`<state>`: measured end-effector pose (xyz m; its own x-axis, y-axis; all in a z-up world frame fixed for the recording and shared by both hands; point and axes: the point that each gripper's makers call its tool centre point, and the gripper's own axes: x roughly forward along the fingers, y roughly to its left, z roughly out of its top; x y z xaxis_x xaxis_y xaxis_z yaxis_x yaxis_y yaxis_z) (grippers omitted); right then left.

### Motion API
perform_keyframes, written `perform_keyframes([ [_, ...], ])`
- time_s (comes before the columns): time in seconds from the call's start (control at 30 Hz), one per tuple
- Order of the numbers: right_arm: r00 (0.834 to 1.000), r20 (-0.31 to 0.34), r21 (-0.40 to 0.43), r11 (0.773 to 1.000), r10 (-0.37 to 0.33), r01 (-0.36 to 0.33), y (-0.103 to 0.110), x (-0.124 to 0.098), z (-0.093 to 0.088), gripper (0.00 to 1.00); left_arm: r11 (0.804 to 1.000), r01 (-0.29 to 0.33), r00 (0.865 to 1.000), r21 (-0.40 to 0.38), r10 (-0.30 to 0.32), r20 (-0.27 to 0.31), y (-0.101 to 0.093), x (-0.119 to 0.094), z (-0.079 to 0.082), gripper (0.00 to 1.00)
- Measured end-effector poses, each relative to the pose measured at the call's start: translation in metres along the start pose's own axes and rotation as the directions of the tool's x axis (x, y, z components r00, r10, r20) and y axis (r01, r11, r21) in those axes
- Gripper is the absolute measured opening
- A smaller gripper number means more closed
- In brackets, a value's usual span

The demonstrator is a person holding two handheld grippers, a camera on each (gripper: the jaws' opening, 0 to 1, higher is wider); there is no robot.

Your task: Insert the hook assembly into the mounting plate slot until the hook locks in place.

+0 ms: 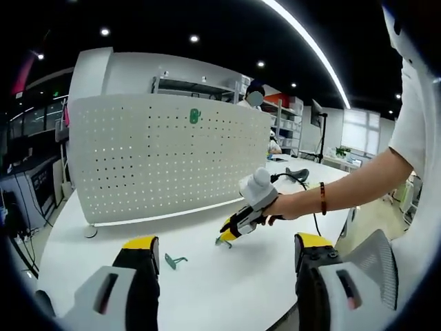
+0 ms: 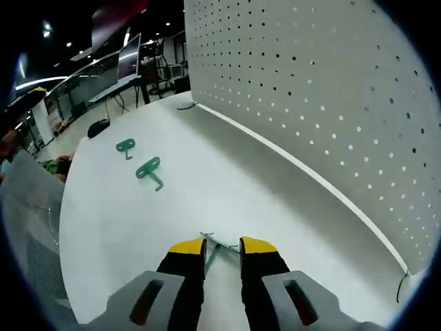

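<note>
Gripping hook [image 2: 212, 254], right gripper [image 2: 222, 245]

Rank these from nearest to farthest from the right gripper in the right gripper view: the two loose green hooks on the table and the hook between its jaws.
1. Hook between the jaws, at the right gripper.
2. Larger-looking green hook, up-left on the table.
3. Far green hook, just beyond it, further left.

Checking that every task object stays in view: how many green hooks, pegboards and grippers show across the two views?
green hooks: 4 (one on the board, two lying on the table, one between the right fingers)
pegboard: 1
grippers: 2 (left gripper, right gripper)
Total: 7
</note>
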<state>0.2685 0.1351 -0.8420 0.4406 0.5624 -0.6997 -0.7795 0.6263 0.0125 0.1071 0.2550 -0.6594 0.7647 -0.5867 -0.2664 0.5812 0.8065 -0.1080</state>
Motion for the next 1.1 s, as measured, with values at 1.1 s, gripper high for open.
perform_keyframes([
  [1.1, 0.993, -0.095, -0.230, 0.969, 0.068, -0.088, 0.015, -0.003, -0.011, 0.12, 0.998, 0.008, 1.000, -0.061, -0.007, 0.012, 0.004, 0.000, -0.009, 0.80],
])
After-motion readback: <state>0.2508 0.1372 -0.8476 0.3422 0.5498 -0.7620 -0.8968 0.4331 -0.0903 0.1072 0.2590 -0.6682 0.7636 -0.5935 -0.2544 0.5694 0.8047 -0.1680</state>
